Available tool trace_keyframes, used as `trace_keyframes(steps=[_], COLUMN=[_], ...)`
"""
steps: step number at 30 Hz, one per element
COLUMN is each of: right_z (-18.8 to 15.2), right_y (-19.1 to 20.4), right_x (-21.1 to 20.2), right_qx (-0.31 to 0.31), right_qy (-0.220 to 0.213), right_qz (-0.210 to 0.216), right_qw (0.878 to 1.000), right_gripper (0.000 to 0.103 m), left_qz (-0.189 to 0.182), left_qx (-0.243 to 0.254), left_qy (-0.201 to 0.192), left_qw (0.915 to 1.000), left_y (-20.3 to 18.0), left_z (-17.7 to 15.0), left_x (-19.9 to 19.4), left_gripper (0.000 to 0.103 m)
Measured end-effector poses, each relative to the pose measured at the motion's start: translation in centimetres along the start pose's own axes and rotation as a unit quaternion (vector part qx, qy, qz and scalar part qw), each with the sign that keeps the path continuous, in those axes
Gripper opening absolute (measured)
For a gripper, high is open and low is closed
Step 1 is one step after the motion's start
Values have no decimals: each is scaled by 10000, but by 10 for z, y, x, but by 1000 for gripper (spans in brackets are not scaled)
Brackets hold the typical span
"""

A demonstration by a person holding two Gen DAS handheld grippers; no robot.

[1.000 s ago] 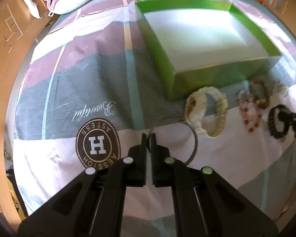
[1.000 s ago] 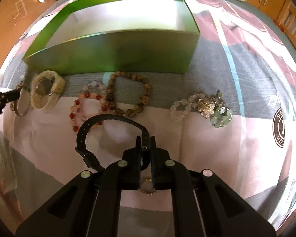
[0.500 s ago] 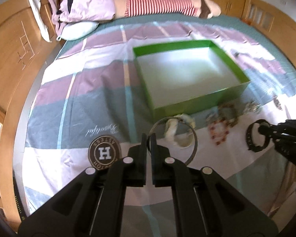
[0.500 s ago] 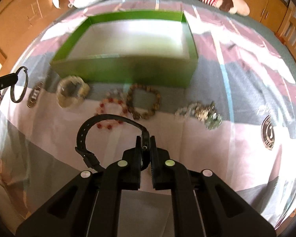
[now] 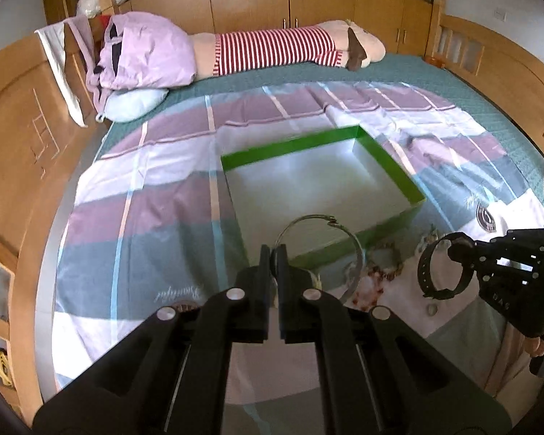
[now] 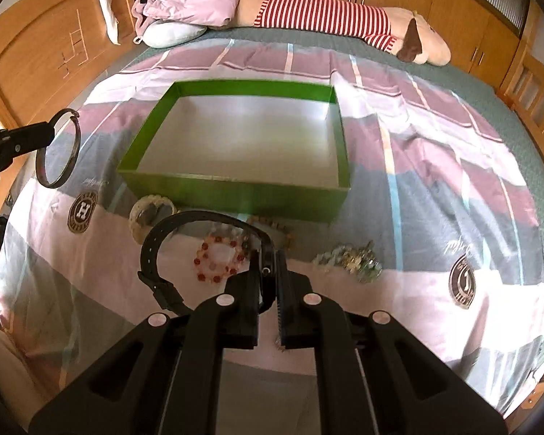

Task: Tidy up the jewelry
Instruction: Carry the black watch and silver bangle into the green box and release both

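Bright green box (image 6: 235, 192) with a pale grey-white inside; bedsheet (image 6: 435, 166) in mauve, grey and white blocks with light blue stripes; black strap bracelet (image 6: 185, 224); red and pink bead bracelet (image 6: 217, 259); red-and-white striped plush toy (image 6: 326, 14).

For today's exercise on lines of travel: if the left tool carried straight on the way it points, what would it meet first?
Probably the near wall of the green box, just ahead of the left tool and the metal ring it grips; depth is unclear.

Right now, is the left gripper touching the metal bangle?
Touching. The left wrist view shows the left gripper shut on the metal bangle, its rim pinched between the fingertips.
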State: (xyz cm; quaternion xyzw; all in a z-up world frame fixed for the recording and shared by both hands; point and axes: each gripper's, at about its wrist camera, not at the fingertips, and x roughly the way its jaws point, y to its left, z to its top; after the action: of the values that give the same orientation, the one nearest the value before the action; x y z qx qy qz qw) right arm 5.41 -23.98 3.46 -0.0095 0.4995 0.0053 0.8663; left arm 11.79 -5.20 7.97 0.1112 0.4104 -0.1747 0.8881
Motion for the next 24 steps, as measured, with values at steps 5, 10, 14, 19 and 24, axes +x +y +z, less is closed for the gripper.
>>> trace_keyframes(steps=[5, 10, 14, 19, 24], right_z=[30, 69, 97, 122, 133], right_y=[-10, -14, -21, -22, -25], right_x=[0, 9, 28, 61, 106], right_qx=[209, 256, 389, 516, 632], right_qy=[-64, -133, -161, 28, 489], right_qz=[19, 43, 25, -19, -115], right_qw=[9998, 9996, 9991, 9987, 9967], right_gripper=[8, 8, 8, 8, 8], left_qz=[0, 85, 9, 115, -40], left_qx=[-96, -258, -621, -626, -872], left_qy=[-72, 9, 182, 354, 728], left_qw=[9999, 9996, 9979, 9973, 9935], left_y=[4, 16, 28, 30, 35], left_z=[29, 56, 64, 69, 66], left_x=[8, 30, 57, 94, 143], left_gripper=[3, 4, 4, 4, 4])
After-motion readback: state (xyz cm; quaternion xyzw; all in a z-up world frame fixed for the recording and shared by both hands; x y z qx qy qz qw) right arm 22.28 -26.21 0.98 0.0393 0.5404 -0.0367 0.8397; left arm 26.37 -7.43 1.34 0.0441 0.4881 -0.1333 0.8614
